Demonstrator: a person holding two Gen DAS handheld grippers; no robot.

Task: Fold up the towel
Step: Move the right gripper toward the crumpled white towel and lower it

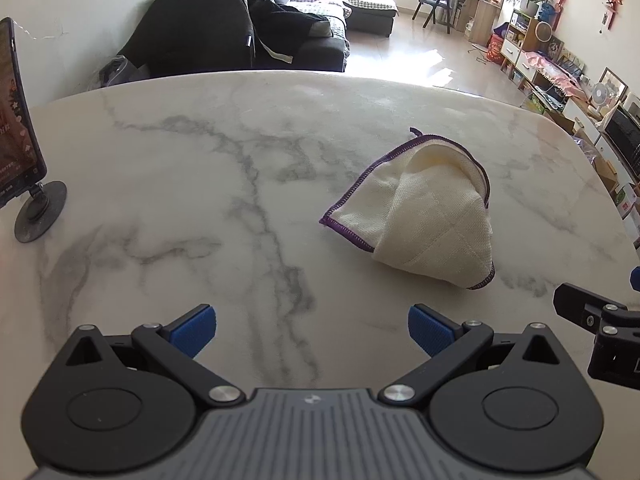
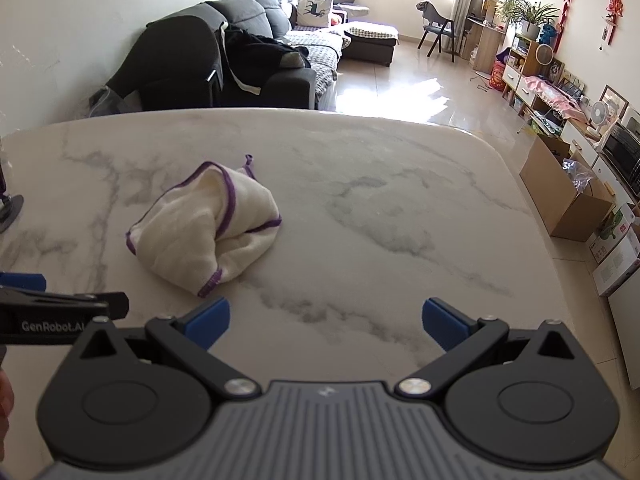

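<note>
A marble table (image 1: 180,152) fills the foreground. At its left edge a phone (image 1: 18,120) stands on a round stand (image 1: 40,212). Beyond the table a dark sofa (image 2: 240,52); to its right, cardboard boxes (image 2: 568,188).

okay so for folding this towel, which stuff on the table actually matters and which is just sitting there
For the job:
- crumpled cream towel with purple stitched edging
- left gripper, open
- right gripper, open

Just sitting there:
- phone on a black round-based stand, at the marble table's left edge

Cream towel (image 1: 424,216) w/ purple trim
</note>
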